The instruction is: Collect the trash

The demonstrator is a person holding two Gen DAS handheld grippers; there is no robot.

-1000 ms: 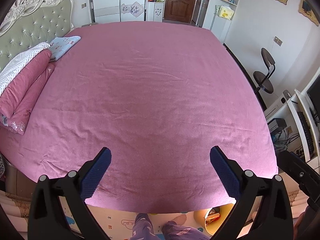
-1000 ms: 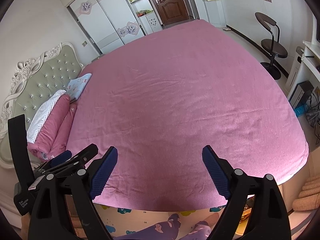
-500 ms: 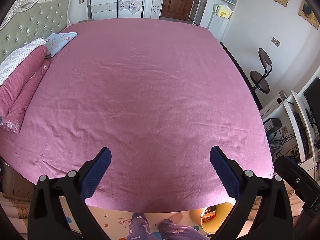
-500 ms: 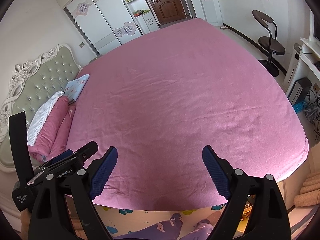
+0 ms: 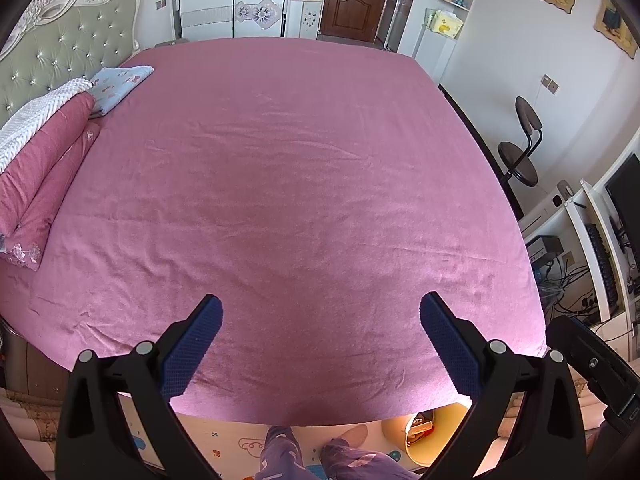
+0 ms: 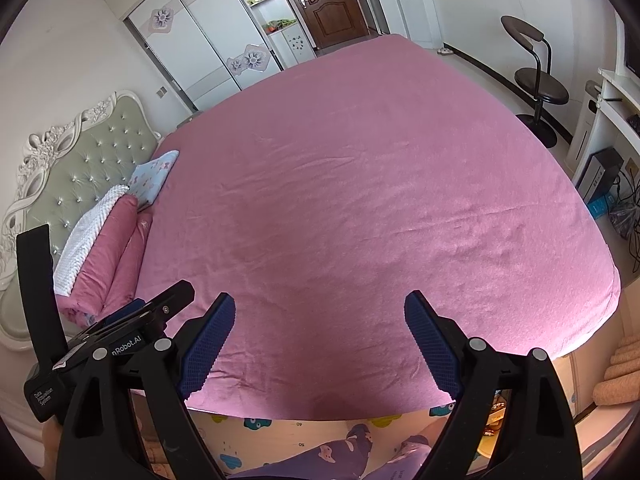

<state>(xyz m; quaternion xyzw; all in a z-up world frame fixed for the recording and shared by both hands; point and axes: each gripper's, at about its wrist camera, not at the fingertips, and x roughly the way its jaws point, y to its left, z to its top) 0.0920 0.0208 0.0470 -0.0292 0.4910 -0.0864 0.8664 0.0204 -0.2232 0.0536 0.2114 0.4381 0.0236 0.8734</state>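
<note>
A yellow bin (image 5: 436,446) with wrappers (image 5: 420,428) inside stands on the floor at the foot of the bed; part of it also shows in the right wrist view (image 6: 494,432). My left gripper (image 5: 320,312) is open and empty above the bed's near edge. My right gripper (image 6: 320,312) is open and empty over the same edge, to the right of the left one. No loose trash shows on the pink bed sheet (image 5: 280,180).
Pink rolled bedding (image 5: 40,168) and a blue pillow (image 5: 120,86) lie by the green headboard (image 5: 60,56) at left. A black chair (image 5: 520,152) and a desk with a computer (image 5: 600,240) stand right of the bed. A play mat (image 5: 224,440) covers the floor below.
Both grippers have risen slightly and tilted, so the bed sits lower in view. Both stay open and empty.
</note>
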